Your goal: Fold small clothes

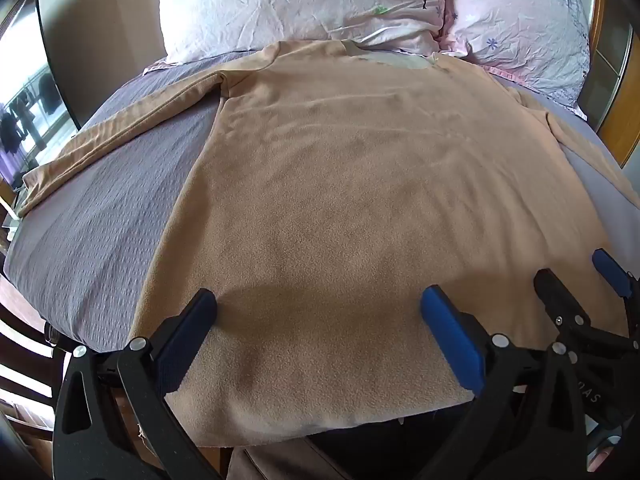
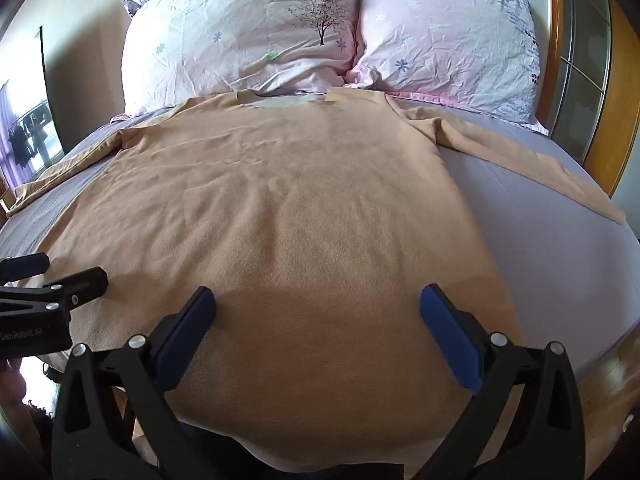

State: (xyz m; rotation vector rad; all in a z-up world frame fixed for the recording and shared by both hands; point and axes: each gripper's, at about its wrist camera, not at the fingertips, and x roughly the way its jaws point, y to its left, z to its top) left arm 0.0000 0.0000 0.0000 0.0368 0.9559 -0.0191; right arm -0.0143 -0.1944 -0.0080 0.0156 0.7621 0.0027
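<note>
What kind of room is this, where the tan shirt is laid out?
Most likely a home bedroom. The tan shirt lies spread on a bed with a purple-grey bedspread, two floral pillows stand at its head, and a wooden frame shows at the right.

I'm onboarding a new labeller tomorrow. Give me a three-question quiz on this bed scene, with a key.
1. True or false: the shirt is already folded in half.
2. Multiple choice: the collar points toward A) the pillows, B) the grippers, C) the window side.
3. Fill in: both sleeves lie spread out on the ____.

Key:
1. False. It lies flat and unfolded on the bed.
2. A.
3. Bed. The left sleeve and right sleeve both rest on it.

Note for the trainee: the left gripper and right gripper are open over the hem, holding nothing.
</note>
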